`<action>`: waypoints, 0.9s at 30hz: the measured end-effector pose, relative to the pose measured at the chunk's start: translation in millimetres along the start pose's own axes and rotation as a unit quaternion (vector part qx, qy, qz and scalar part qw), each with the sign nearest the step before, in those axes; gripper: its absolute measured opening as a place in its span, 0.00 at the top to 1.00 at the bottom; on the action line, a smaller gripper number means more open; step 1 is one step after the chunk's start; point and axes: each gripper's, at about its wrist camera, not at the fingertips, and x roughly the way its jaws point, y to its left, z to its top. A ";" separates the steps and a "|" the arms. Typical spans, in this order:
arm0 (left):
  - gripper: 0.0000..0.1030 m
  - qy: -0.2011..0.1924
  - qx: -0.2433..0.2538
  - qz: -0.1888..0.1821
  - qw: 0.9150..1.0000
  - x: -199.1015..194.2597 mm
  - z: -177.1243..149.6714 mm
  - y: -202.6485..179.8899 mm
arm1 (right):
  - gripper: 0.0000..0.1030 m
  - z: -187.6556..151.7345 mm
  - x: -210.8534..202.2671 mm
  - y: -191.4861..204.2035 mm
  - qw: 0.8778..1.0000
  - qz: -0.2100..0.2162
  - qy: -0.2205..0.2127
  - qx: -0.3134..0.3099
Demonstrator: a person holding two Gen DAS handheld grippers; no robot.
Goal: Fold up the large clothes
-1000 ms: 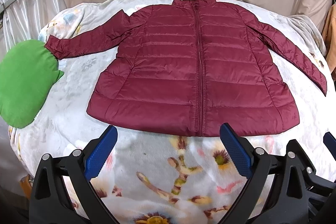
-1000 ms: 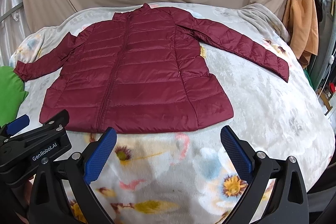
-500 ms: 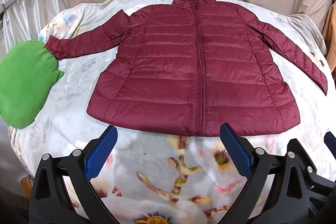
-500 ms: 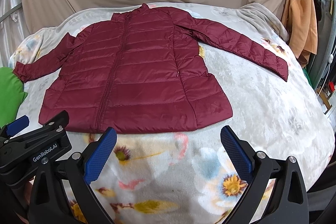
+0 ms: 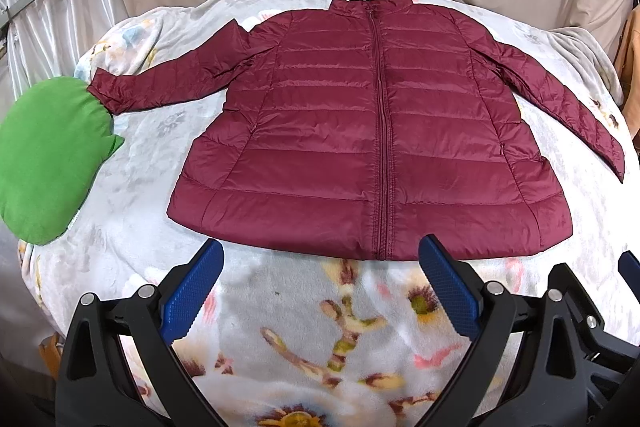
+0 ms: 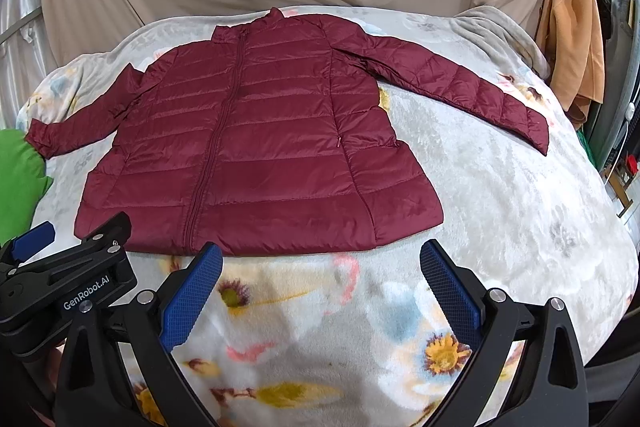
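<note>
Jacket lies flat; both grippers gape, empty

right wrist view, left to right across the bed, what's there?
green cushion → maroon puffer jacket → bare stretch of floral blanket → orange garment hanging past the bed's edge.

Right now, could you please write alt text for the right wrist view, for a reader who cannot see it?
A maroon puffer jacket lies flat and zipped on a floral blanket, sleeves spread. The open right gripper hovers near its hem; the left gripper is beside it.
</note>
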 end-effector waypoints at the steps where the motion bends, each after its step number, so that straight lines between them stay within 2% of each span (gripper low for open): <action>1: 0.07 0.000 0.000 0.000 1.000 -0.4 -0.5 -0.5 | 0.05 0.0 -0.1 -0.1 1.000 0.000 0.000 0.000; 27: 0.07 0.000 0.001 0.001 1.000 -0.6 -1.1 0.0 | 0.05 -0.3 -0.5 -1.5 1.000 0.000 0.000 0.001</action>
